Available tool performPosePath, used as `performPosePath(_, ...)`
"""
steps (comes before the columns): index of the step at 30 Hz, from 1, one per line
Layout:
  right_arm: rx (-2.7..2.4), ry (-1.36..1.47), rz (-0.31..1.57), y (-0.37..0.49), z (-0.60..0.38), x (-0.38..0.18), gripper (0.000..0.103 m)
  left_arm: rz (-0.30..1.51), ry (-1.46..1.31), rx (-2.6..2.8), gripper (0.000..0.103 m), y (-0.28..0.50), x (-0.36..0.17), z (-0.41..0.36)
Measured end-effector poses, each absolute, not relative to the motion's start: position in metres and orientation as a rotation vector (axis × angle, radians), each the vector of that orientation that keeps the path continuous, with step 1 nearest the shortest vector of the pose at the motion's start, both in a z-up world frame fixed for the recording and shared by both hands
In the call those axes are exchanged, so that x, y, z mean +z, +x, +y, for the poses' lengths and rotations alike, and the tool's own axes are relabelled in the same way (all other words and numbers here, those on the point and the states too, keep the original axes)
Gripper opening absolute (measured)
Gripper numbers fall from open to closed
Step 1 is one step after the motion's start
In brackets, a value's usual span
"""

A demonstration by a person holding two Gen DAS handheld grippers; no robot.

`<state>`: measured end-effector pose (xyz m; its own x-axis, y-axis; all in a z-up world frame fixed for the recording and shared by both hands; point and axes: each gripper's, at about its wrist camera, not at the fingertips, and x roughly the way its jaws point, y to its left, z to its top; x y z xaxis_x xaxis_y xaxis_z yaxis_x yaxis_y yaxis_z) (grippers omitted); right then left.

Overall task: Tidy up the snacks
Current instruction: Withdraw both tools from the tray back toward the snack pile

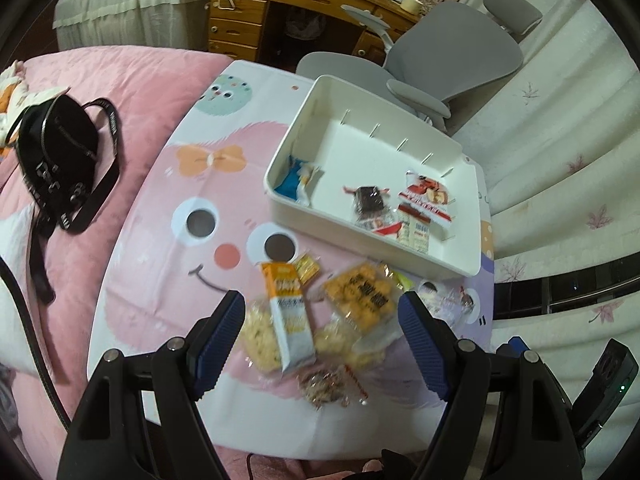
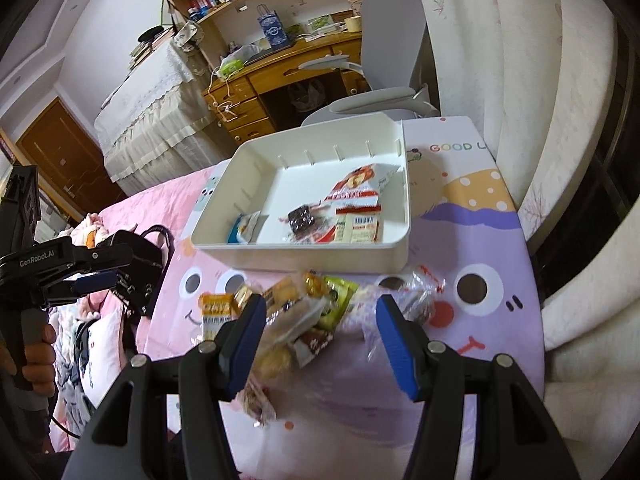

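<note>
A low table with a cartoon-face mat (image 1: 160,208) stands on a pink bedspread (image 1: 132,80). Behind it are a wooden desk (image 1: 256,4), a grey office chair (image 1: 452,56) and pale leaf-print curtains (image 1: 568,128); a black bag (image 1: 56,152) lies on the bed to the left. The white bin (image 1: 460,268) sits on the far part of the mat with 4 or so packets inside. The loose snacks (image 1: 320,320) are heaped on the mat just in front of it. The left gripper (image 1: 322,340) hovers above the heap, jaws spread wide and empty. The right gripper (image 2: 320,336) also hangs over the pile, jaws parted with nothing clamped.
</note>
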<state>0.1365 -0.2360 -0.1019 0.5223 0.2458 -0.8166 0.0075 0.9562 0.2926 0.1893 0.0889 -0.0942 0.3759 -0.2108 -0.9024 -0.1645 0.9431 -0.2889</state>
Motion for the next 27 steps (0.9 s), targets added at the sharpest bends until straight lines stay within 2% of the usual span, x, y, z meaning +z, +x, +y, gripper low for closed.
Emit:
performPosePath(11,0.198,0.215,1.036,0.109,-0.214,-0.123,0.057,1.254,-0.327,0.022,0.078,0.158,-0.116,0.095)
performPosePath(27,0.202,0.246,1.047,0.076,-0.168,-0.159,0.057,1.412,-0.238,-0.057,0.078,0.161,-0.167,0.102)
